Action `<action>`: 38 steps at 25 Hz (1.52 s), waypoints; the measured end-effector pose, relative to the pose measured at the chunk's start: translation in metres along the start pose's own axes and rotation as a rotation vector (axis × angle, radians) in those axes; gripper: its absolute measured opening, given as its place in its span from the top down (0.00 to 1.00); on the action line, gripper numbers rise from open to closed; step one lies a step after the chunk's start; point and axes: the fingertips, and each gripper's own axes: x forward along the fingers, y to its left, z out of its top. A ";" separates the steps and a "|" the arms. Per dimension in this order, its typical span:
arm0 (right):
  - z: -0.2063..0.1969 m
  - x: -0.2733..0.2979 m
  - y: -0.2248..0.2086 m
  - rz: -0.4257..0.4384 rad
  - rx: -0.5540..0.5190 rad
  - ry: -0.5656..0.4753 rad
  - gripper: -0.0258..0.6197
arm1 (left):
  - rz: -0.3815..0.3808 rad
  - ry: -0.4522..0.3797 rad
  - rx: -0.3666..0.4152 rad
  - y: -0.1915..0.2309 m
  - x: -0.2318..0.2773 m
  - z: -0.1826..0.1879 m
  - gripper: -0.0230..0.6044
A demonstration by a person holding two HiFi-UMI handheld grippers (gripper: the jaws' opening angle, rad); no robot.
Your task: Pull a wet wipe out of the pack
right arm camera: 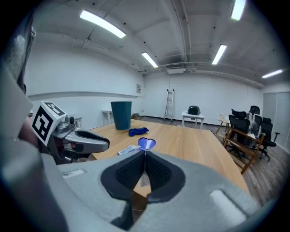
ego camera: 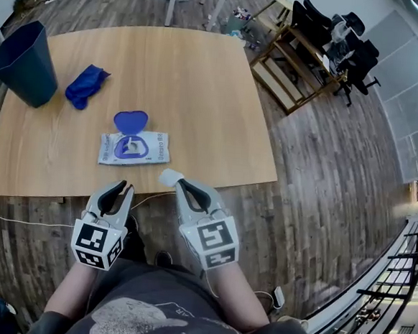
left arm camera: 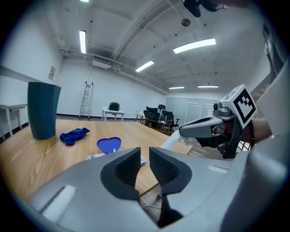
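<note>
Counter (ego camera: 200, 90), wooden, one. On it: one wipe pack (ego camera: 135, 150), flat near the front edge, its one blue heart-shaped lid (ego camera: 130, 121) flipped open; one blue cloth (ego camera: 86, 84); one dark blue bin (ego camera: 26, 62) at the far left corner. Grippers, two. Right gripper (ego camera: 179, 185): fingers (right arm camera: 129, 174) pressed together on one white wipe (ego camera: 171, 177), held over the counter's front edge, apart from the pack. Left gripper (ego camera: 121, 187): fingers (left arm camera: 124, 167) a narrow gap apart, nothing between them. Step in hand, as I judge it: the pull looks finished, with the wipe clear of the pack. The next move likely calls for setting the wipe down, perhaps closing the lid.
</note>
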 end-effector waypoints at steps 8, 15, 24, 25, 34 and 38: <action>-0.040 -0.066 0.003 0.051 0.019 -0.002 0.96 | 0.070 -0.022 -0.031 -0.063 -0.043 -0.012 0.85; -0.047 -0.101 -0.001 0.058 0.023 -0.014 0.96 | 0.103 -0.046 -0.027 -0.089 -0.067 -0.005 0.85; -0.050 -0.112 0.008 0.042 0.056 -0.034 0.96 | 0.113 -0.079 -0.032 -0.085 -0.086 -0.001 0.85; -0.052 -0.113 0.012 0.037 0.056 -0.033 0.96 | 0.109 -0.083 -0.031 -0.087 -0.090 -0.002 0.85; -0.056 -0.151 0.074 -0.004 0.020 -0.068 0.96 | 0.074 -0.118 -0.030 -0.099 -0.167 -0.025 0.85; -0.057 -0.177 0.108 -0.013 0.013 -0.092 0.96 | 0.070 -0.141 -0.016 -0.108 -0.206 -0.024 0.86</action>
